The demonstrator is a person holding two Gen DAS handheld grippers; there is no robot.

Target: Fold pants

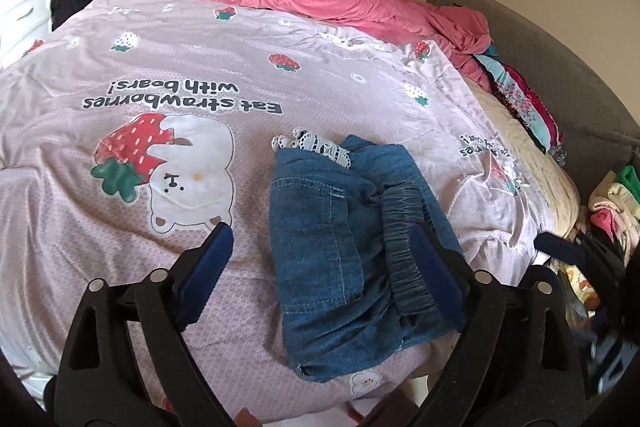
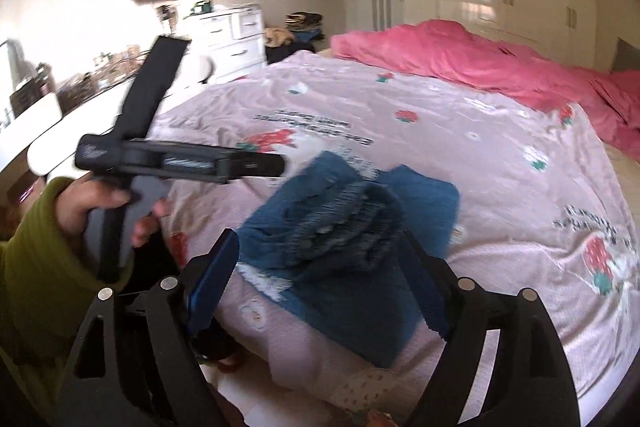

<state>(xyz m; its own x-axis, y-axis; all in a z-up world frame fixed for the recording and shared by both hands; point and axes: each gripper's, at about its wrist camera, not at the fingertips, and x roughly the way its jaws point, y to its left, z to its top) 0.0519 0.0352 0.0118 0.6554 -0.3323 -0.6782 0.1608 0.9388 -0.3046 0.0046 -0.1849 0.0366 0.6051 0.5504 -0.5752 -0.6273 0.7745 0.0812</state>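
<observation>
Left gripper (image 1: 324,259): jaws wide, holding nothing. Pants (image 1: 352,227): folded denim bundle on the bedspread (image 1: 160,87), near its front edge. Right gripper (image 2: 320,283): jaws wide, empty. Risk: bulky elastic waistband may spring the fold open.

Folded pants on the bed

I see small blue denim pants (image 1: 352,247) lying folded into a compact, roughly rectangular bundle on the pink strawberry-print cover, near the bed's front edge. The gathered elastic waistband (image 1: 404,251) sits on top along the right side in the left wrist view, slightly rumpled and raised. A stitched pocket panel faces up on the left part. White lace trim (image 1: 316,145) peeks out at the far end. In the right wrist view the pants (image 2: 352,227) look blurred, waistband bunched on top, the folded layers spreading flat beneath it. Nothing grips them.
</observation>
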